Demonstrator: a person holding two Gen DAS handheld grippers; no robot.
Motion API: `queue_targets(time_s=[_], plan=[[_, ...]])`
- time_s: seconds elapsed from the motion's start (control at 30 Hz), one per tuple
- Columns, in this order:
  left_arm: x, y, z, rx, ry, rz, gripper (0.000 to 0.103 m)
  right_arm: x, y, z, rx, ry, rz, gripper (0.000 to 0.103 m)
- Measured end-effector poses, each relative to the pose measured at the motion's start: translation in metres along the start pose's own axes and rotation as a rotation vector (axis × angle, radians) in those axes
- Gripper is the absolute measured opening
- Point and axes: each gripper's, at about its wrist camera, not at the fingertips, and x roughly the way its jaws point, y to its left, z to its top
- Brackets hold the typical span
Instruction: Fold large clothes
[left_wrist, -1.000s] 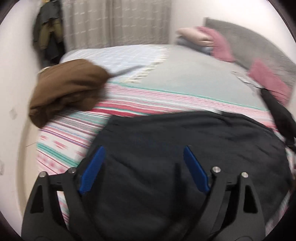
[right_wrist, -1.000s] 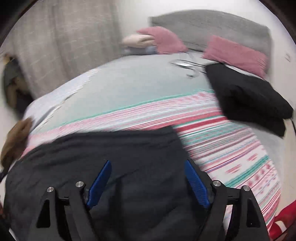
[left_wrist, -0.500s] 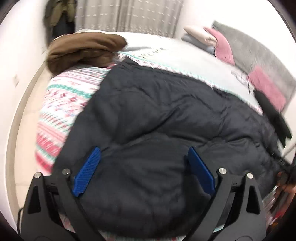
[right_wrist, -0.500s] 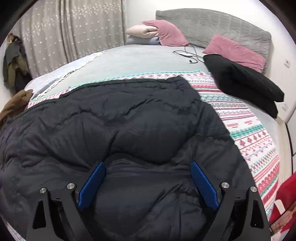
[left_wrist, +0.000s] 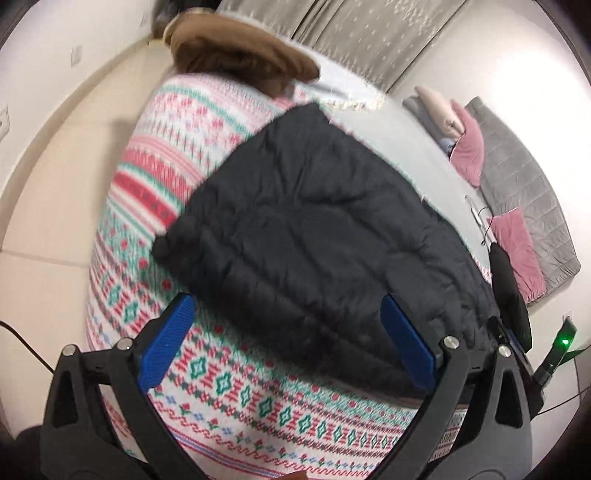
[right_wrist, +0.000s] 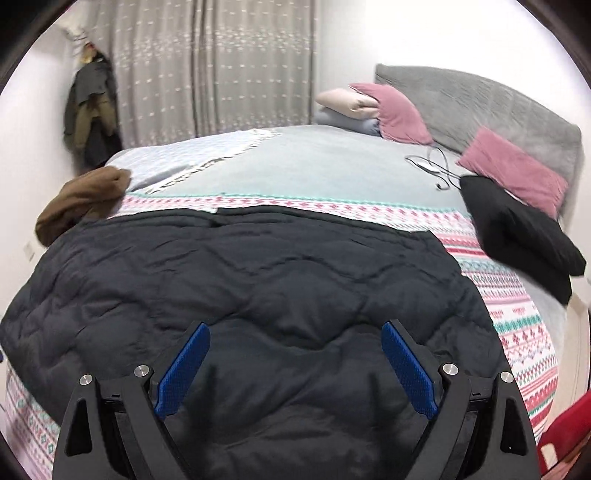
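A large black quilted jacket (right_wrist: 258, 295) lies spread flat on the patterned bedspread (right_wrist: 517, 317); it also shows in the left wrist view (left_wrist: 317, 236). My left gripper (left_wrist: 288, 347) is open and empty, above the jacket's near edge and the bedspread (left_wrist: 229, 376). My right gripper (right_wrist: 295, 369) is open and empty, just above the jacket's near part. Neither gripper holds cloth.
A brown garment (right_wrist: 81, 199) lies at the bed's far left corner, also in the left wrist view (left_wrist: 236, 51). A black folded garment (right_wrist: 517, 229), pink pillows (right_wrist: 513, 166), a cable (right_wrist: 436, 170) and a grey headboard (right_wrist: 480, 107) are at the right. Floor (left_wrist: 55, 177) lies left of the bed.
Both grippers have pulled back from the jacket toward the bed's near edge. The left view has swung left and now shows the bed's side and floor. The jacket lies still.
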Motion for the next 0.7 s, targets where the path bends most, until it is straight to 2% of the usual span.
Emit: queue_targets(time_s=[0.13, 0.23, 0.3, 0.47, 0.57, 0.67, 0.7], plan=[[0.013, 0.011, -0.011, -0.091, 0.056, -0.025, 0.1, 0.001, 0.004, -0.002, -0.024, -0.002, 0.001, 0.095], [0.016, 0.002, -0.016, -0.056, 0.029, -0.008, 0.1, 0.006, 0.001, -0.003, -0.03, -0.004, 0.005, 0.095], [0.025, -0.006, -0.016, -0.026, 0.043, -0.017, 0.1, 0.005, 0.004, -0.004, -0.028, -0.004, 0.011, 0.095], [0.046, -0.019, -0.006, -0.042, 0.03, -0.087, 0.1, 0.004, 0.008, -0.005, -0.04, -0.007, 0.018, 0.095], [0.057, -0.02, 0.003, -0.111, -0.006, -0.145, 0.1, 0.005, 0.008, -0.005, -0.035, -0.004, 0.022, 0.095], [0.061, -0.02, 0.006, -0.142, -0.03, -0.147, 0.089, 0.007, 0.007, -0.006, -0.014, 0.003, 0.043, 0.095], [0.062, -0.019, 0.009, -0.142, -0.032, -0.14, 0.08, 0.008, 0.007, -0.006, -0.007, 0.008, 0.055, 0.095]])
